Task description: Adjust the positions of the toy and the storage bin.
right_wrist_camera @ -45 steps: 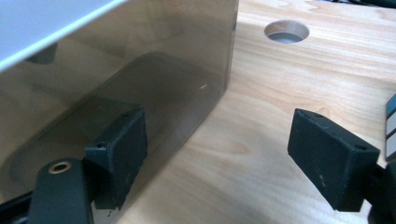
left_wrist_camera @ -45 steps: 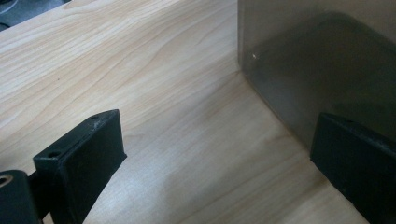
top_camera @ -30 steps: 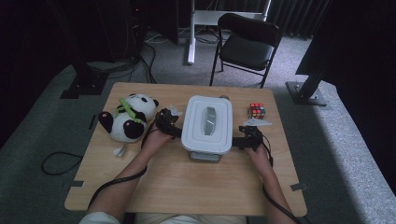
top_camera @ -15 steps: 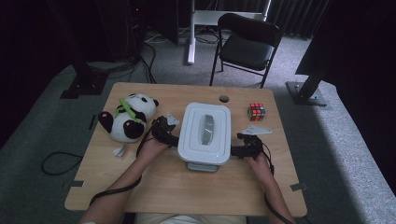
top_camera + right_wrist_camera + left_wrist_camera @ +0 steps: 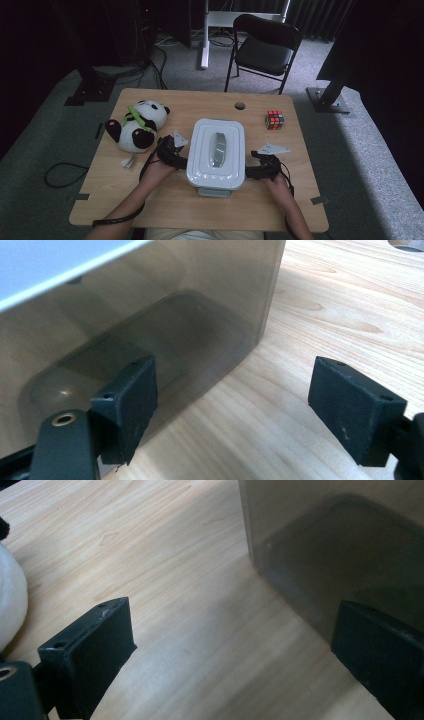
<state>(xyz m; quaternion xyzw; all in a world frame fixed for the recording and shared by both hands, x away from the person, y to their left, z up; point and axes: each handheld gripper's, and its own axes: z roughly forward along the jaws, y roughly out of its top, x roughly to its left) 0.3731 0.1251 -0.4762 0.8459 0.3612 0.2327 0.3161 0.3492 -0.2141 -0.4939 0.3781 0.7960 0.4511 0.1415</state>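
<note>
A clear storage box with a white lid [image 5: 216,150] stands in the middle of the wooden table [image 5: 170,202]. My left gripper [image 5: 176,159] is against the box's left side and my right gripper [image 5: 254,169] against its right side. In the left gripper view the left gripper [image 5: 230,645] stands open over bare wood, its right jaw in front of the smoky box wall [image 5: 340,545]. Seen from the right gripper view, the right gripper [image 5: 232,405] is open too, its left jaw in front of the box wall [image 5: 150,315]. Nothing is between either pair of jaws.
A plush panda [image 5: 136,127] lies left of the box, close behind my left hand; its white side [image 5: 10,595] is at the left edge of the left gripper view. A colour cube [image 5: 274,120] sits at the back right. A black chair [image 5: 265,47] stands beyond the table.
The box has come toward the person's edge of the table, and both grippers have moved back with it at its sides.
</note>
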